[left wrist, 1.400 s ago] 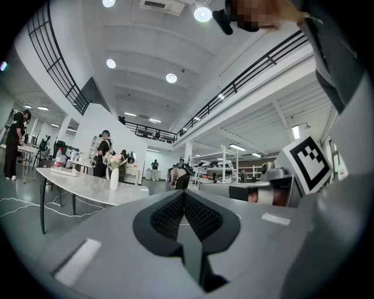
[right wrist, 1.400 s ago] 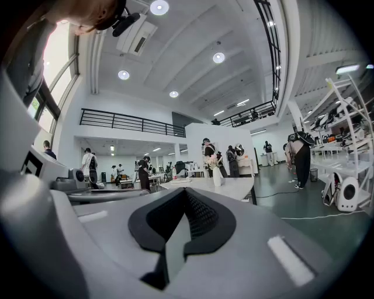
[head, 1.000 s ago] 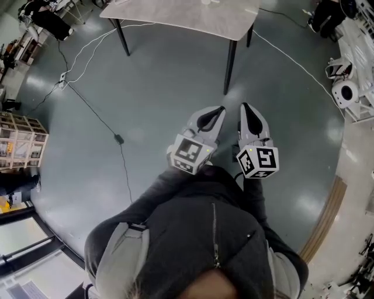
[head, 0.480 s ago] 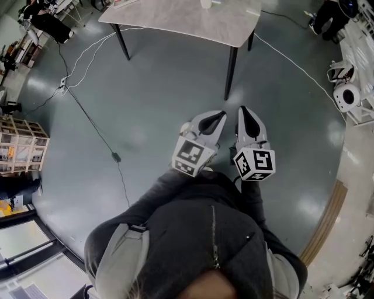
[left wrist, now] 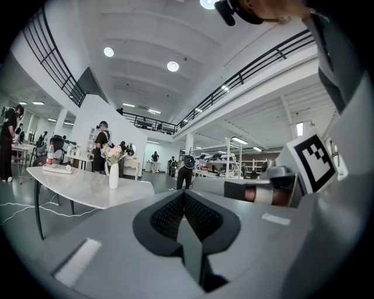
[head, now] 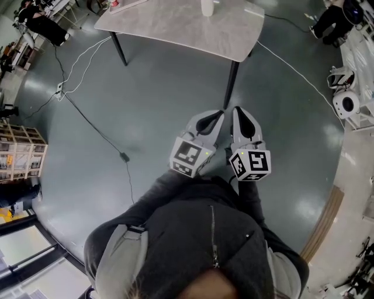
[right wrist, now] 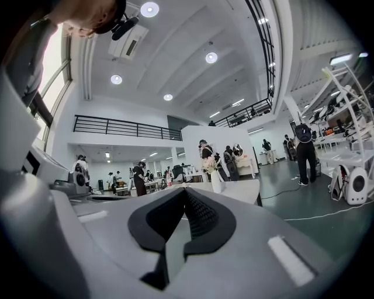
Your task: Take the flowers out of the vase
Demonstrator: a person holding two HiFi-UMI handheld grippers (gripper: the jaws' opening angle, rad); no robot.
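**Out of reach of the vase**

Jaws pressed together and empty on both the left gripper and right gripper, centre of the head view, well apart from the table. Vase at the top edge, flowers standing in it. Step closer first; open 1 gripper early, brace the vase with the other, pinch the flowers low, lift straight up.
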